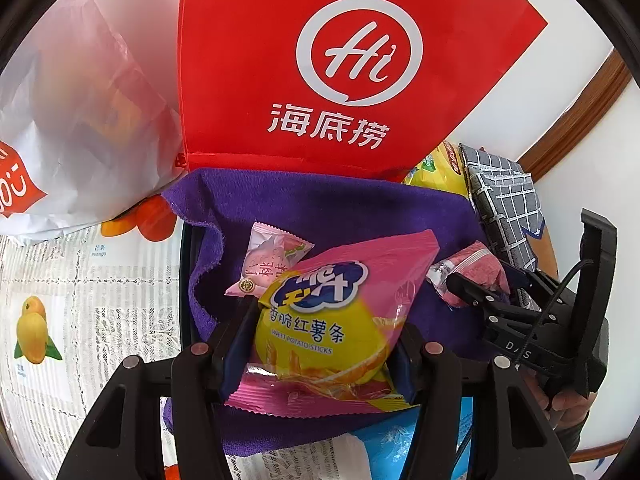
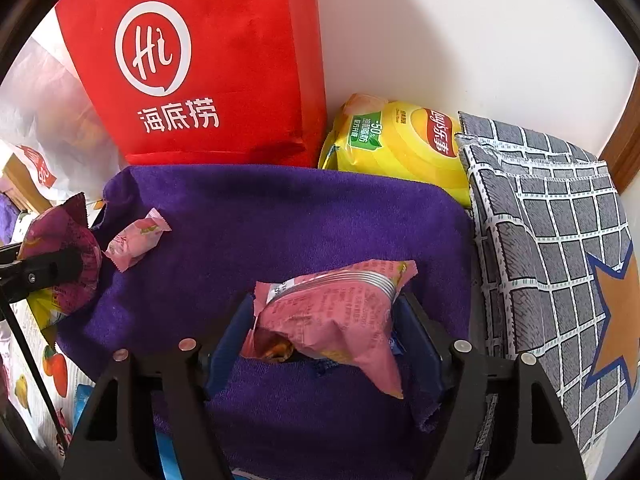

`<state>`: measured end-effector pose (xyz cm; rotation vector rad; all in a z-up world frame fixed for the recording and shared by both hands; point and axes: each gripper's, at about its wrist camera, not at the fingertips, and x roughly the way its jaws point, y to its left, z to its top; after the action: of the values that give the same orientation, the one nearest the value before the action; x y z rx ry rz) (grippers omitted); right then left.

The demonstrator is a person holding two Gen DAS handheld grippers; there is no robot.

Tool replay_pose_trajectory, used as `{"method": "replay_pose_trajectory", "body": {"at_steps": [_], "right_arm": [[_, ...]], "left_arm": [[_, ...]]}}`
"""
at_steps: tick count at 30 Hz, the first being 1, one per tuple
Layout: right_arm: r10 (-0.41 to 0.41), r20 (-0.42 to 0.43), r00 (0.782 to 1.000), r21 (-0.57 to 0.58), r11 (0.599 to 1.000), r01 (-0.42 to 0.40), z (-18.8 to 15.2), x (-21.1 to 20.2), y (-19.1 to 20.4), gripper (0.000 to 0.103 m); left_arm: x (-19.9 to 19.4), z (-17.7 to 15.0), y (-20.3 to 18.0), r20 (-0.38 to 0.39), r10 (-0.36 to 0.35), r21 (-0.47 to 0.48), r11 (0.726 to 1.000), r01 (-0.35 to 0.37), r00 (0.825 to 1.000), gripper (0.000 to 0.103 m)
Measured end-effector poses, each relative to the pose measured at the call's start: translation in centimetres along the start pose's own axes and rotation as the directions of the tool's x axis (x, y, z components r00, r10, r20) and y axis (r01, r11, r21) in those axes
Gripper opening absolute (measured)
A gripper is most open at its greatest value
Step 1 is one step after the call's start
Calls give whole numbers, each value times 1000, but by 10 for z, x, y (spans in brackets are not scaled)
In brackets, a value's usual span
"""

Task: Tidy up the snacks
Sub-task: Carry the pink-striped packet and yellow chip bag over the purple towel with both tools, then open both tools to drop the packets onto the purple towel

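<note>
Purple towel (image 2: 280,216), left tongs (image 1: 320,344) pinching sweet potato sticks (image 1: 332,320), right tongs (image 2: 324,328) loose around pink packet (image 2: 332,312)

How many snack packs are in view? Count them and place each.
4: potato sticks in the left tool; pink pack between the jaws of the right tool; candy on the cloth; chips behind it. The red bag may hide more.
</note>
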<state>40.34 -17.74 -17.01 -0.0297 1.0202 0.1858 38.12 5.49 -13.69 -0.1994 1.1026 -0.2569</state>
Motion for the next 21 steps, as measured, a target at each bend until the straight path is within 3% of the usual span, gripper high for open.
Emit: {"method": "replay_pose_trajectory", "body": {"at_steps": [10,21], "right_arm": [[-1,79,997,22,1000,-1,3,-23,-4,75],[2,95,995,39,999,-6,5,-30,-6,75]], "left_arm": [[12,-2,-2,-38,19,7,1000,-19,999,56],[20,-5,-6,-76,35,30,999,-33,997,57]]}}
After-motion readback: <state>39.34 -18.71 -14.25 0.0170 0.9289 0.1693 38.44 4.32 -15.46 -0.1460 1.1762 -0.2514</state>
